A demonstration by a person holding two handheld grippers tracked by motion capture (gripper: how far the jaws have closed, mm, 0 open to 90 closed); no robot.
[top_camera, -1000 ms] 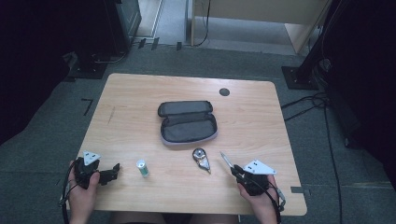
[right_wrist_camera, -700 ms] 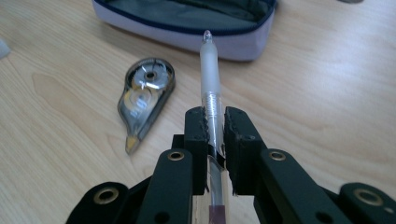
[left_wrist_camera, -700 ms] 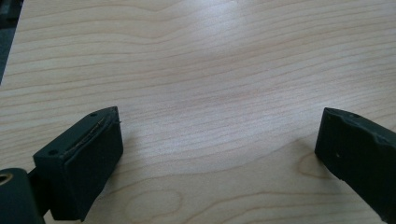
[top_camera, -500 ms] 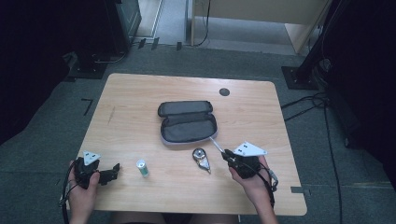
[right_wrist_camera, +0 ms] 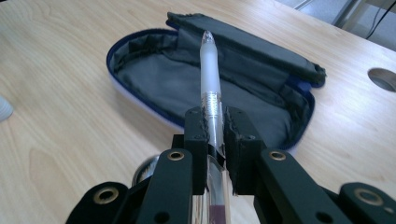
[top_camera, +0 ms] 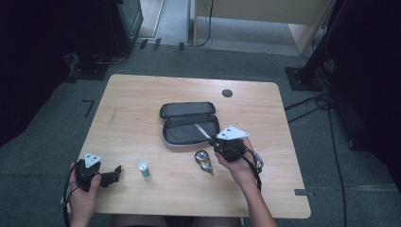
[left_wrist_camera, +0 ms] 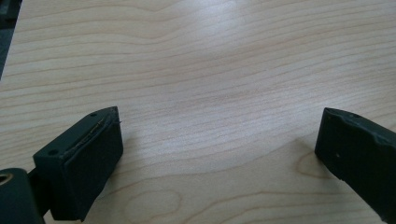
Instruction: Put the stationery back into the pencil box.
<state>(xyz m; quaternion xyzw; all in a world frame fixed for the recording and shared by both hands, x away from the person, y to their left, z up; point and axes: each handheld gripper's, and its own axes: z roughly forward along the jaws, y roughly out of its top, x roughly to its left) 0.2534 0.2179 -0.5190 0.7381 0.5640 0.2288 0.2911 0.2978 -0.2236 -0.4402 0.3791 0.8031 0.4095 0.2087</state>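
The right gripper, clamped on a pen, has moved up from the lower right to the open case at centre frame. The left gripper stays spread apart on the counter, lower left.

The worktop is pale wood-grain, smooth with a soft sheen. Clamped in the right claw, the pen is frosted, translucent plastic. Beyond it, the pouch has matt grey cloth lining. Both claws' jaws look matt black.
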